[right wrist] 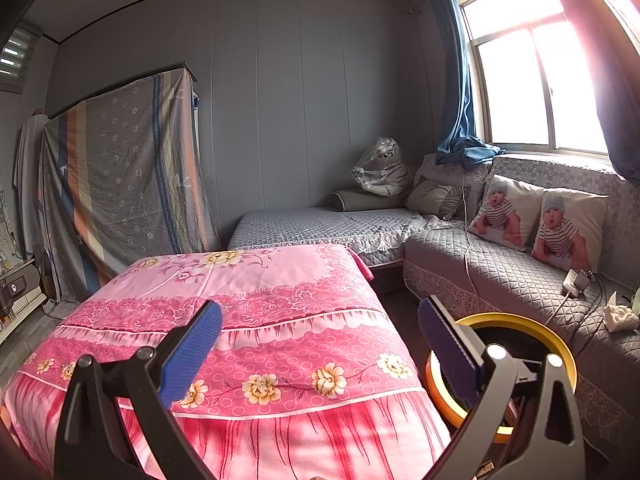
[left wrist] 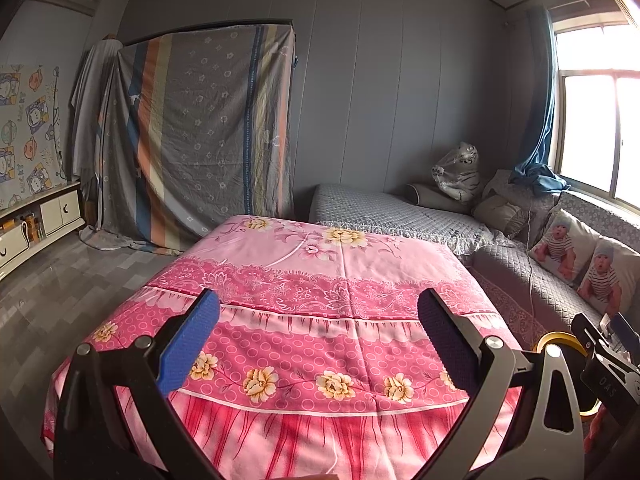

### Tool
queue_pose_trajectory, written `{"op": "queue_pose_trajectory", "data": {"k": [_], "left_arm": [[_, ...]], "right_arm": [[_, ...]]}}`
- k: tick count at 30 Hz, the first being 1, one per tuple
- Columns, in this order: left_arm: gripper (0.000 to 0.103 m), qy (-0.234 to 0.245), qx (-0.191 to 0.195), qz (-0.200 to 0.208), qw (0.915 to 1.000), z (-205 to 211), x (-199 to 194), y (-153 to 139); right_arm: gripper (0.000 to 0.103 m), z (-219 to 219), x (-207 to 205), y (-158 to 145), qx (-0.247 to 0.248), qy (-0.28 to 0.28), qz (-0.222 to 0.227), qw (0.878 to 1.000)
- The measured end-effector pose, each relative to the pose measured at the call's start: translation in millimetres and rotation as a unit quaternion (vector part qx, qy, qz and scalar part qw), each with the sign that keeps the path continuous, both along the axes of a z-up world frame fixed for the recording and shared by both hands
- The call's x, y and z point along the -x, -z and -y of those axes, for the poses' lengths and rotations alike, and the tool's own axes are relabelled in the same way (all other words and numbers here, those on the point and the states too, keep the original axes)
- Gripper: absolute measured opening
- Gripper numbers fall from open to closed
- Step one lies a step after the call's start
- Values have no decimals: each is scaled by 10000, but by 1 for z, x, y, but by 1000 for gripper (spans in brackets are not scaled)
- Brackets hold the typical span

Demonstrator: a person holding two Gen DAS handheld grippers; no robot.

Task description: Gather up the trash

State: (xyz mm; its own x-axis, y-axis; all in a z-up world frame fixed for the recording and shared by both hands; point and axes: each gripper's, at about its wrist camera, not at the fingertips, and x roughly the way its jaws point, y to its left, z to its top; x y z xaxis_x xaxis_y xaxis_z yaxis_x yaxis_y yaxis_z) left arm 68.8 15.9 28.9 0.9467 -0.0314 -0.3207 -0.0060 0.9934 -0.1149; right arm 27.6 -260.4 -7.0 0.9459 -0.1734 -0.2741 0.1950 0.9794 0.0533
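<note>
Above the pink floral desk cover (left wrist: 304,320), both grippers hovered, left gripper (left wrist: 318,344) and right gripper (right wrist: 320,350) with fingers spread wide, holding nothing. Beside the desk stood the yellow-rimmed trash bin (right wrist: 560,344), and a crumpled tissue (right wrist: 620,316) lay on the grey sofa (right wrist: 500,276).

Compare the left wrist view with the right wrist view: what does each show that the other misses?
Left only: the white cabinet, cartoon wall cloth, and the right tool at its edge. Right only: crumpled tissue and a charger on the grey sofa. Both: pink floral cover, yellow-rimmed bin, plush tiger, baby cushions. The left tool is open.
</note>
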Motion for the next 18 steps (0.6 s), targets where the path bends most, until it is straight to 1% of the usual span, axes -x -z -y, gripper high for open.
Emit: {"op": "queue_pose_trajectory", "data": {"k": [18], "left_arm": [[95,25,-17,-40,10000,4,-2,3]], "right_arm": [[95,-5,-8,4,-8,-150,-105,9998]]}}
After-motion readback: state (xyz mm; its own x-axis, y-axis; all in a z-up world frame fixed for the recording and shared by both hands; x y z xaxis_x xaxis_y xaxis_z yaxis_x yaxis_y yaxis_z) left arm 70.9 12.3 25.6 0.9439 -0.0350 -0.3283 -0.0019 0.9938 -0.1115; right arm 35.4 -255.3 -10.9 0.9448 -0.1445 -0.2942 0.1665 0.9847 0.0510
